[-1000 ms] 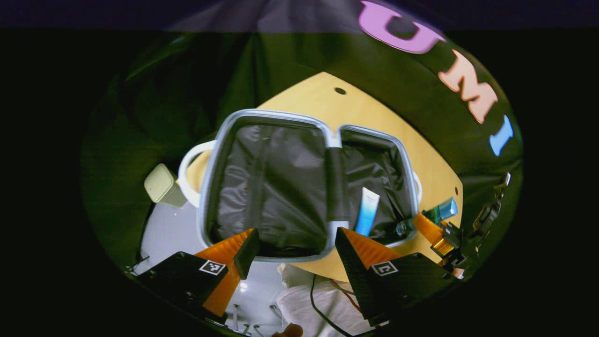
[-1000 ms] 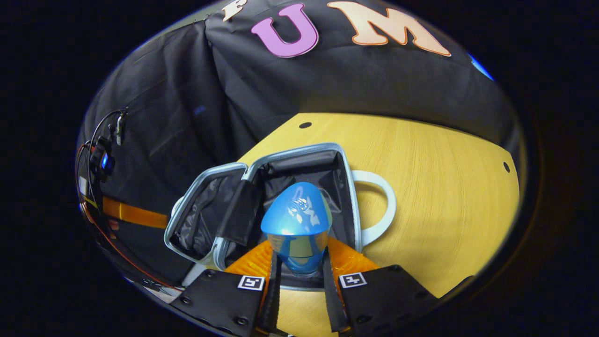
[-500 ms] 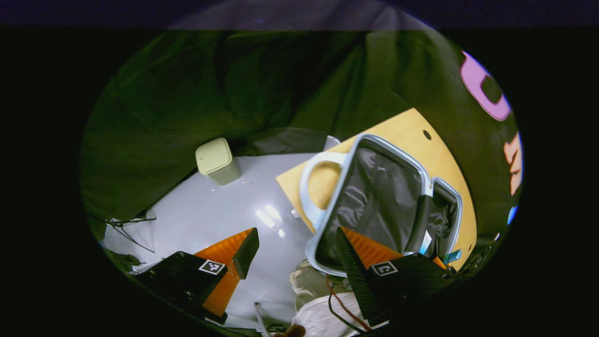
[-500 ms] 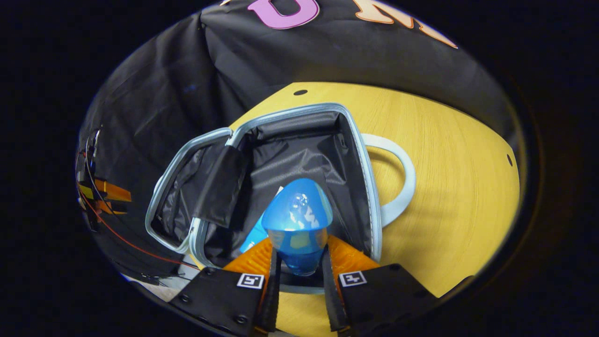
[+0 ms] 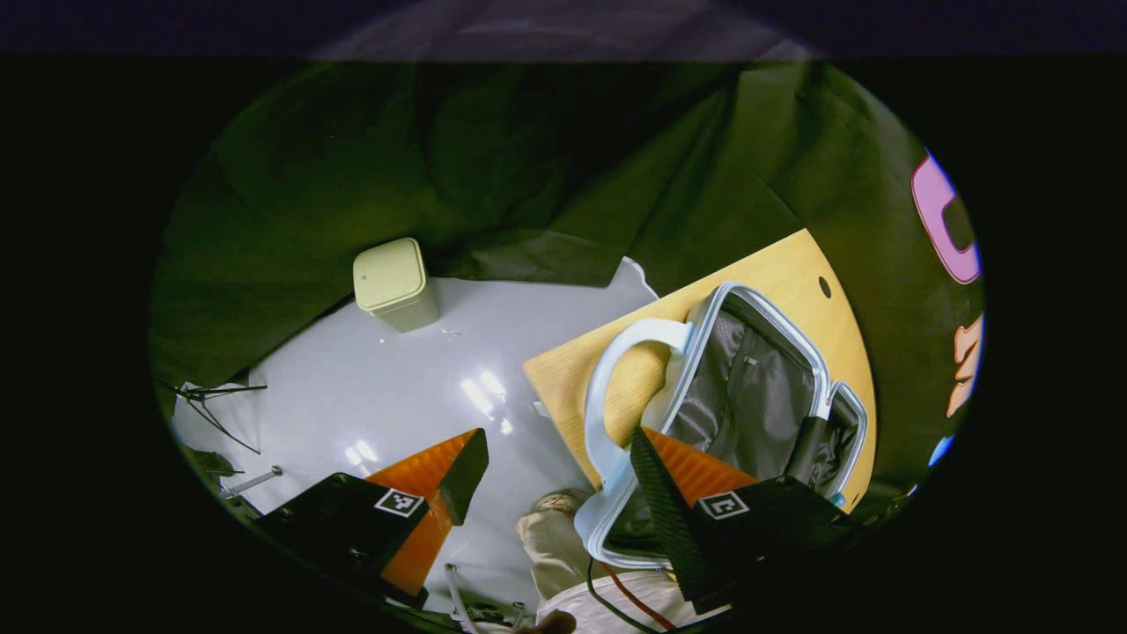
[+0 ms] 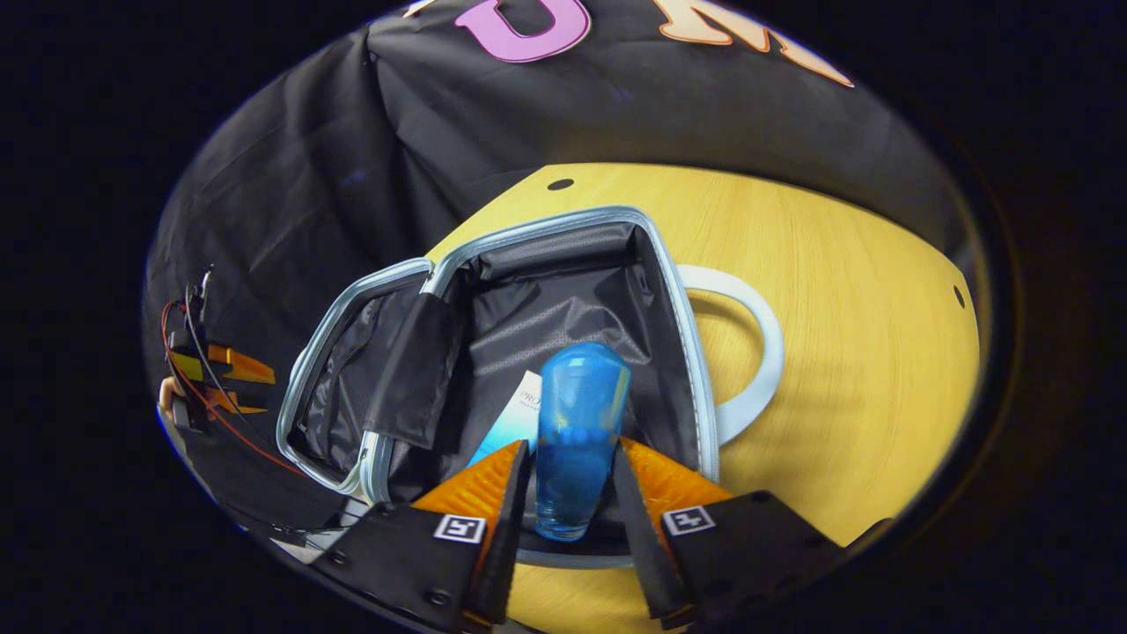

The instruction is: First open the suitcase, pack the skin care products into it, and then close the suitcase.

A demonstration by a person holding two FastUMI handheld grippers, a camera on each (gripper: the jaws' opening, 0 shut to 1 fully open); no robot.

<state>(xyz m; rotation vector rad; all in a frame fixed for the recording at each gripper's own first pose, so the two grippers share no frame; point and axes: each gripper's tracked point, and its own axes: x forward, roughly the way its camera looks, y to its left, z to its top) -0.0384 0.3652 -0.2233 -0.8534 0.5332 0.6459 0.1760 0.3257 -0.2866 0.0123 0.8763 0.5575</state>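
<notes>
**Blue bottle going into the open suitcase**

You are in the packing step. The suitcase (image 6: 563,291) lies open on the wooden counter (image 6: 845,335), both dark-lined halves showing, its white handle (image 6: 748,352) on the side toward the bare wood. Your right gripper (image 6: 572,493) hangs over the near half with the blue bottle (image 6: 577,431) between its fingers. The fingers look slightly spread, with thin gaps on either side of the bottle, so I judge it released or just being released; whether the pads touch it cannot be told for sure. The bottle appears to lie in the half, cap end away from you, beside a white-and-blue tube (image 6: 515,423) already lying on the lining.

Your left gripper (image 5: 550,480) is spread wide and holds nothing. It points mostly at the pale floor (image 5: 396,387), where a small beige bin (image 5: 392,282) stands, with the suitcase at the right of its view.

Next, I would open the right gripper fully and draw it straight back and up so the fingers do not drag the bottle. If no more products remain, bring a gripper to the far half's rim to fold the suitcase closed.
</notes>
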